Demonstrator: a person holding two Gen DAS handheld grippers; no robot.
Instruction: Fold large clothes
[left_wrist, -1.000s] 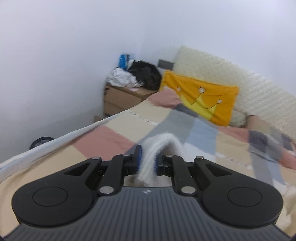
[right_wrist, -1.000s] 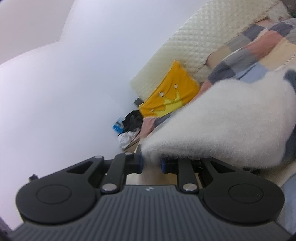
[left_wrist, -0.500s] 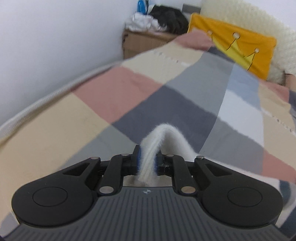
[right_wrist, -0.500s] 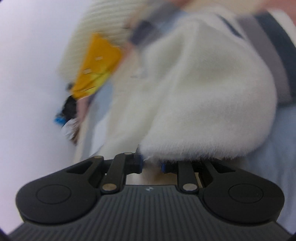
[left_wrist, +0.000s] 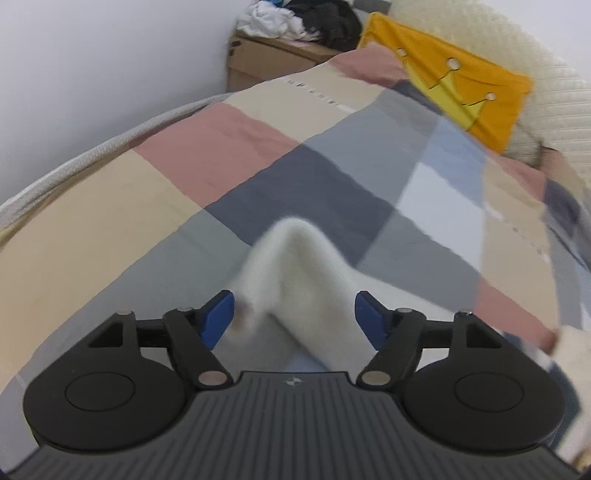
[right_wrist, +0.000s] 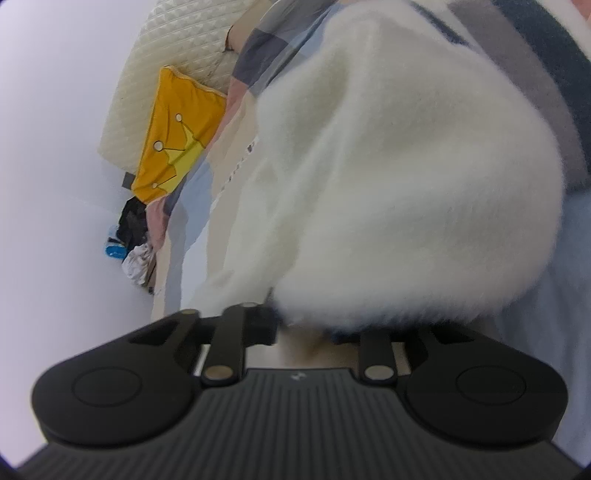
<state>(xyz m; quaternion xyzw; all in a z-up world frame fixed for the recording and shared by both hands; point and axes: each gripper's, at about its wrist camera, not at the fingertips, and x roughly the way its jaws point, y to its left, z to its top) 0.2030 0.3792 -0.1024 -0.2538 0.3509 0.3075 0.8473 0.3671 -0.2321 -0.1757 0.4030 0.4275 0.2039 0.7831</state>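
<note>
A white fluffy garment (left_wrist: 295, 266) lies on the patchwork bedspread (left_wrist: 221, 166). In the left wrist view a raised fold of it stands between the blue pads (left_wrist: 218, 317) of my left gripper (left_wrist: 295, 314), which is open, and the cloth is loose between the jaws. In the right wrist view the garment (right_wrist: 388, 166) fills the frame as a big white mound. My right gripper (right_wrist: 306, 328) sits under its near edge, its jaws spread somewhat apart, its fingertips hidden by the fluff.
A yellow crown pillow (left_wrist: 461, 77) leans on a cream quilted headboard (left_wrist: 535, 74) at the bed's far end. A cardboard box (left_wrist: 266, 62) piled with clothes stands in the corner by the white wall (left_wrist: 92, 55). The bed's left edge runs along the wall.
My left gripper has opened and let go of the white fold, which now sags. My right gripper's jaws have spread apart and the garment has dropped lower onto the bed.
</note>
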